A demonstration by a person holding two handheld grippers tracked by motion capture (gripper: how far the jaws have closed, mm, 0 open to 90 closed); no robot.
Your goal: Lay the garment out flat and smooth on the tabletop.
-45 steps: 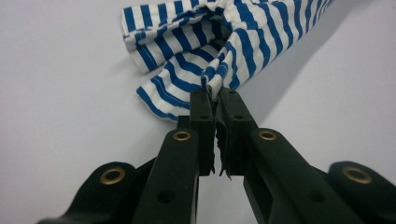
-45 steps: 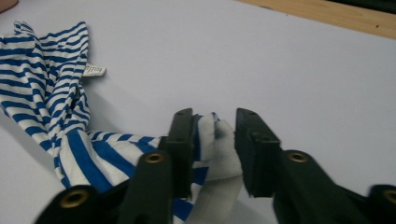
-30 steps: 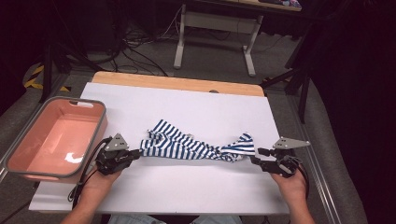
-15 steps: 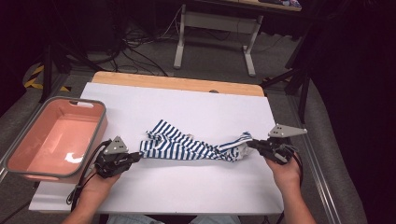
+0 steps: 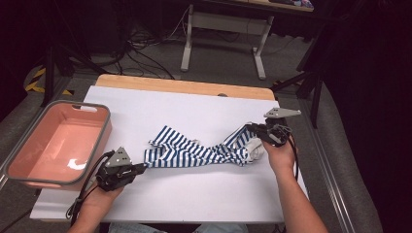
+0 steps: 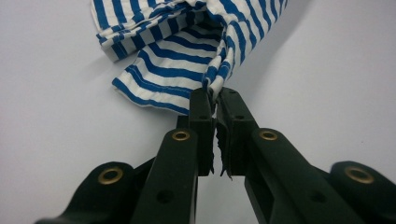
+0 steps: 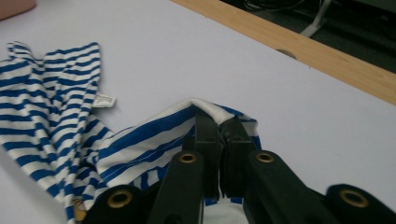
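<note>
The left gripper (image 5: 141, 168) sits near the table's (image 5: 194, 194) front edge, with bare white surface ahead of it and to both sides; the pink bin (image 5: 29, 174) stands just off its outer side at the table's left edge. The right gripper (image 5: 250, 127) is raised close to the right edge, with open tabletop beyond it up to the wooden strip (image 5: 184, 86) at the far side.

The striped cloth (image 5: 194, 150) stretches between the two grippers, twisted along its middle. The left gripper's jaws are clamped on one end, the fabric fanning out just ahead of them. The right gripper's jaws have just been closing and now pinch a fold of the other end, which drapes over and below their tips.

A small white label (image 7: 104, 99) lies on the cloth ahead of the right gripper, to its left; its print is too small to read.
</note>
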